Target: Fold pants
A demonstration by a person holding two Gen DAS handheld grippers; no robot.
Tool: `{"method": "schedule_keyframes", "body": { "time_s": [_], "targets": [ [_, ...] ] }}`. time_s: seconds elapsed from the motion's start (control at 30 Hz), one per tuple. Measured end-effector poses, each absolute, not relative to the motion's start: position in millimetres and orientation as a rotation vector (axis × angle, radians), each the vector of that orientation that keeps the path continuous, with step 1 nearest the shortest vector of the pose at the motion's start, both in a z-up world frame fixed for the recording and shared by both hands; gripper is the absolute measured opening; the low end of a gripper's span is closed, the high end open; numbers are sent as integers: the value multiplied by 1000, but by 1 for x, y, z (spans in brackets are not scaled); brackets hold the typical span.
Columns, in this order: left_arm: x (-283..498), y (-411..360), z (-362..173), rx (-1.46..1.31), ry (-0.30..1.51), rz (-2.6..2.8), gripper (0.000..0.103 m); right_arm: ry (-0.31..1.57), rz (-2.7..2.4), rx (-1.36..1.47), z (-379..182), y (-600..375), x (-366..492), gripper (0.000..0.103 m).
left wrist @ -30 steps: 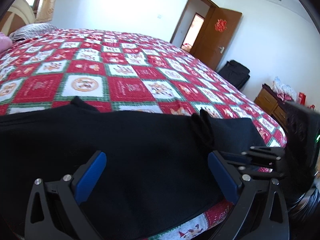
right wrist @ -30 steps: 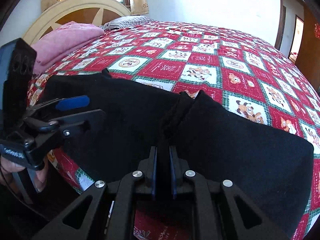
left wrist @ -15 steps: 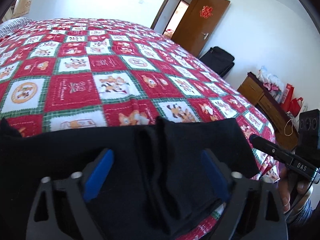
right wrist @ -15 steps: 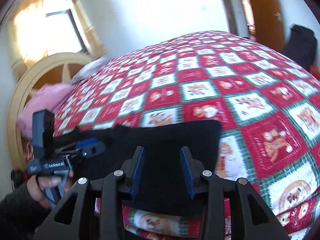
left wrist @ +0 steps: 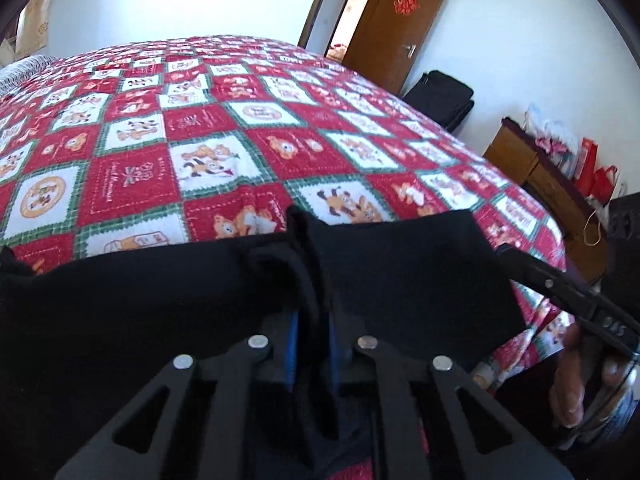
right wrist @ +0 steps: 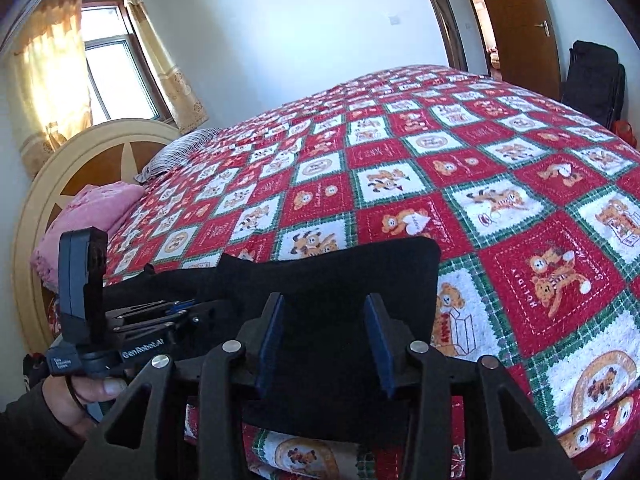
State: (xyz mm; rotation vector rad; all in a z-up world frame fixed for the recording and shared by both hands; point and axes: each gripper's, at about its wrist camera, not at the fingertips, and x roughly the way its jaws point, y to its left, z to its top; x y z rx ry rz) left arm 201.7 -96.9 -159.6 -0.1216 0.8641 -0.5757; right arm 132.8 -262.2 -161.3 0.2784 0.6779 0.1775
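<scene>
A: Where are the pants?

B: The black pants (left wrist: 160, 304) lie flat along the near edge of the bed, on the red, white and green patchwork quilt (left wrist: 248, 144). A raised ridge of cloth stands up near their middle in the left wrist view, and one squared end sits to the right of it. In the right wrist view the same dark cloth (right wrist: 360, 280) ends in a rounded corner on the quilt (right wrist: 520, 208), with the near edge hanging a little over the side of the bed.

A: And the left gripper?

B: The left gripper (left wrist: 312, 344) has its blue pads pressed close together on that ridge of pants, pinching the fold between them. From the right wrist view it shows at the left (right wrist: 176, 308), held in a hand (right wrist: 80, 396), low over the cloth.

A: The right one?

B: The right gripper (right wrist: 324, 340) stands with its fingers parted wide, the pants lying between and under them, nothing pinched. In the left wrist view only part of it shows at the far right (left wrist: 560, 292), reaching toward the squared end of the pants.

A: Anything around?

B: A pink pillow (right wrist: 88, 216) by the round headboard (right wrist: 60, 168), a curtained window (right wrist: 112, 68), a brown door (left wrist: 396, 20) standing open, a black bag (left wrist: 440, 96) against the wall and a wooden cabinet (left wrist: 536, 176)
</scene>
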Motion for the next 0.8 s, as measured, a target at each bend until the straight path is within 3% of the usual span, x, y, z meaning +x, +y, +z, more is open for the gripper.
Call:
{"method": "schedule_keyframes", "body": {
  "time_s": [0.3,0.63,0.8],
  "targets": [
    [196,-54,-142,-263,856,-530,13,644,185,264,-157,-260,128,48],
    [195,-30,-176,-297,908,-467,14,719,253,170,-172,-233,130,48],
    [190,-28,-177,-263,867,-480,25,717,317,91,-171,-204,125,48]
  ]
}}
